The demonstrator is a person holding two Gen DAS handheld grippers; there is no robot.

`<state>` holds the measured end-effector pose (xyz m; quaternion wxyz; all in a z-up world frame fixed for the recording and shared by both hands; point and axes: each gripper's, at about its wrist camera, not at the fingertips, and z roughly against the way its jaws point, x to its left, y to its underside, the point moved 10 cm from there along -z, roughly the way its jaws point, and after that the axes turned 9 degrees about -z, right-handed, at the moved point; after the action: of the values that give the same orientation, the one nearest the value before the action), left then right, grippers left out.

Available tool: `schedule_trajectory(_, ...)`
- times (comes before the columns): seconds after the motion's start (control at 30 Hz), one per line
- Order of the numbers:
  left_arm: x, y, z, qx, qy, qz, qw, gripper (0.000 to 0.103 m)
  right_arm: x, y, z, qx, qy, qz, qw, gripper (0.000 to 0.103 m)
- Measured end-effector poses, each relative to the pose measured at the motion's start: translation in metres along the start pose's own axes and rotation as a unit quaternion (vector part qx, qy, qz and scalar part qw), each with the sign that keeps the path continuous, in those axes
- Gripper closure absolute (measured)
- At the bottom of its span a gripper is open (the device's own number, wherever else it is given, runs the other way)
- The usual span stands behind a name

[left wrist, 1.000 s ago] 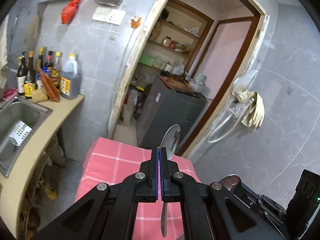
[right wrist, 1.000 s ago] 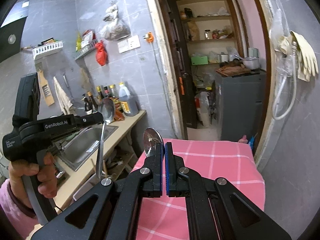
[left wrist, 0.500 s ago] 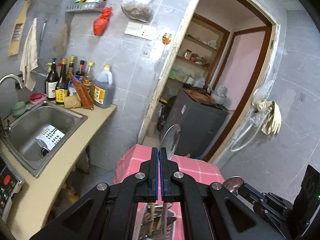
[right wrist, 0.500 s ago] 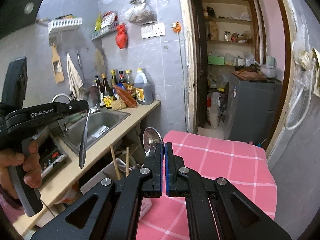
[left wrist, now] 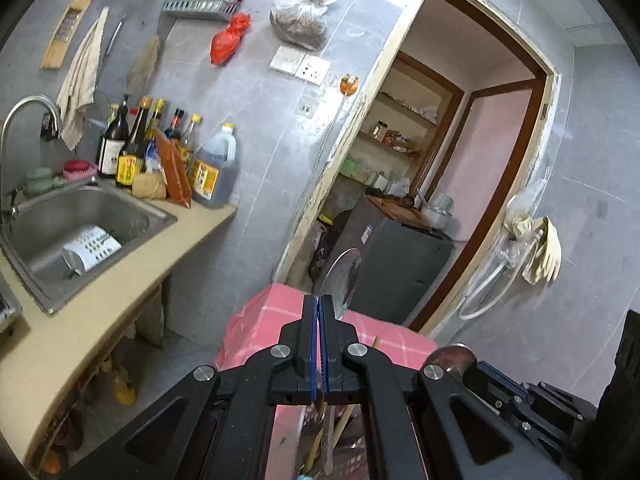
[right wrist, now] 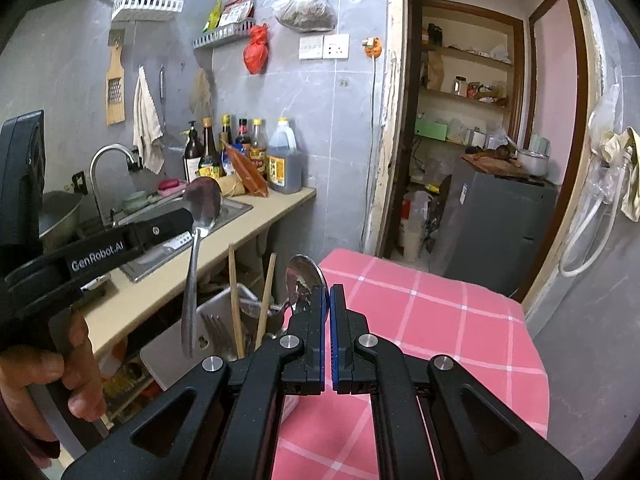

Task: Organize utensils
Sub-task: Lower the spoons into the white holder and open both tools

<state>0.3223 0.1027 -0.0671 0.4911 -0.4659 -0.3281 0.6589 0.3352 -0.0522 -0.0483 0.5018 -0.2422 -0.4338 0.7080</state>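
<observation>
Across from me a steel sink [left wrist: 86, 216] sits in a beige counter [left wrist: 120, 304], with sauce bottles [left wrist: 132, 148] and a big oil jug [left wrist: 214, 172] lined against the grey tiles. A red bag [right wrist: 256, 49] hangs above; rubber gloves [left wrist: 540, 250] dangle by the doorway.

Grey tiled wall [left wrist: 256, 128], beige counter [left wrist: 120, 292], open wooden doorway [right wrist: 496, 120].
</observation>
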Motion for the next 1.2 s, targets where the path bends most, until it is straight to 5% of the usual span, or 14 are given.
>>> schedule_trajectory(0.3,0.006,0.029,0.003,0.014,0.004,-0.016,0.9998,0.101,0.011,0.025,-0.004,0.017,-0.013,-0.011,1.000,0.100)
schedule_trajectory(1.07,-0.002,0.058,0.024,0.083,0.082,-0.060,0.9913,0.101,0.020,0.048,0.007,0.037,-0.038,-0.061,0.997,0.096)
schedule_trajectory(1.2,-0.005,0.063,0.027,0.090,0.074,-0.065,0.9910,0.099,0.010,0.047,0.015,0.031,-0.032,-0.068,0.997,0.083)
